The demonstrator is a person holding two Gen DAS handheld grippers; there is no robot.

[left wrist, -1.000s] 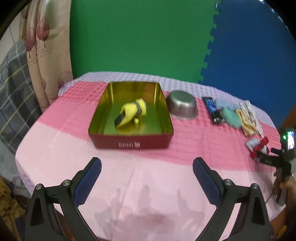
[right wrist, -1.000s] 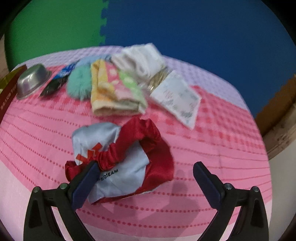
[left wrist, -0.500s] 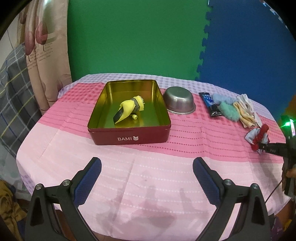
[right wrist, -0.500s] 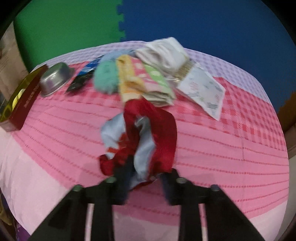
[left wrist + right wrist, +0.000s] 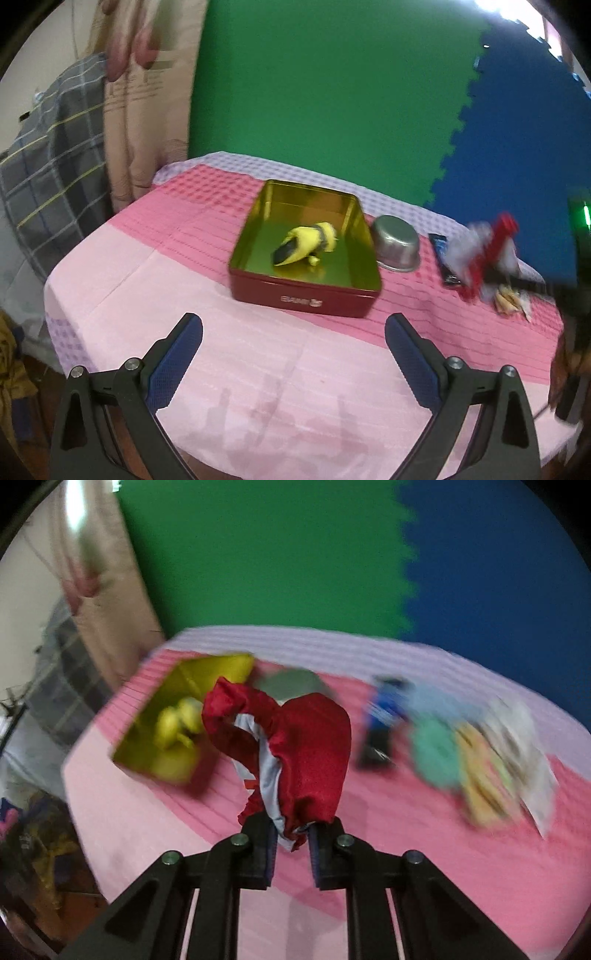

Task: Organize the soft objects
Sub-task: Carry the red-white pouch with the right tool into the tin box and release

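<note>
Gripping red-and-grey cloth (image 5: 295, 746) aloft, right gripper (image 5: 291, 843), left gripper (image 5: 293, 328) fingers apart before tin (image 5: 303, 295) rim

Steel bowl (image 5: 397, 245) upside down on pink checked tablecloth (image 5: 207, 295), just right of the tin. Dark blue snack packet (image 5: 445, 258) beyond it, blurred. Green foam mat (image 5: 332, 92) and blue foam mat (image 5: 517, 140) behind. Beige curtain (image 5: 144, 110), plaid cloth (image 5: 51, 147) at left.

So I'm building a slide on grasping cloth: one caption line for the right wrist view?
Right tool shut on a red and pale blue cloth, lifted above the pink table.
</note>
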